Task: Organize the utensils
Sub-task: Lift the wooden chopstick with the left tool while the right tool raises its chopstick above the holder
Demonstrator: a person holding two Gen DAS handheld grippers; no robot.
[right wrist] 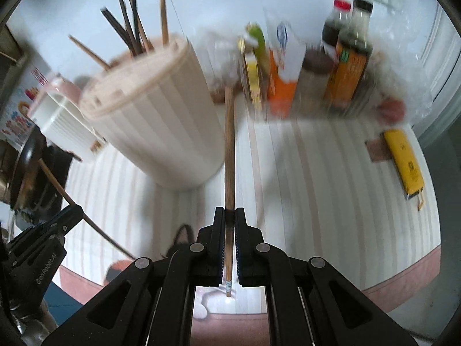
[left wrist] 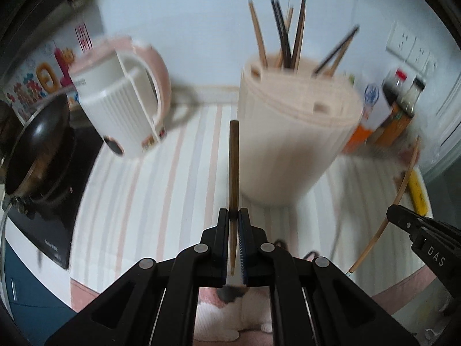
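Observation:
My left gripper [left wrist: 234,215] is shut on a brown chopstick [left wrist: 233,164] that points forward above the striped table. My right gripper [right wrist: 229,214] is shut on a lighter wooden chopstick [right wrist: 229,147], also pointing forward. A cream ribbed utensil holder [left wrist: 294,141] stands ahead, just right of the left chopstick; in the right wrist view the holder [right wrist: 155,121] is left of the right chopstick. Several chopsticks [left wrist: 288,37] stand in its top slots. The right gripper [left wrist: 403,219] with its chopstick [left wrist: 403,184] shows in the left view, and the left gripper [right wrist: 66,219] in the right view.
A white and pink kettle [left wrist: 124,98] and a black wok [left wrist: 37,150] on a cooktop stand at the left. Sauce bottles and cartons [right wrist: 317,66] line the back wall. A yellow flat object [right wrist: 403,164] lies at the right. The table's pink front edge [right wrist: 403,282] curves below.

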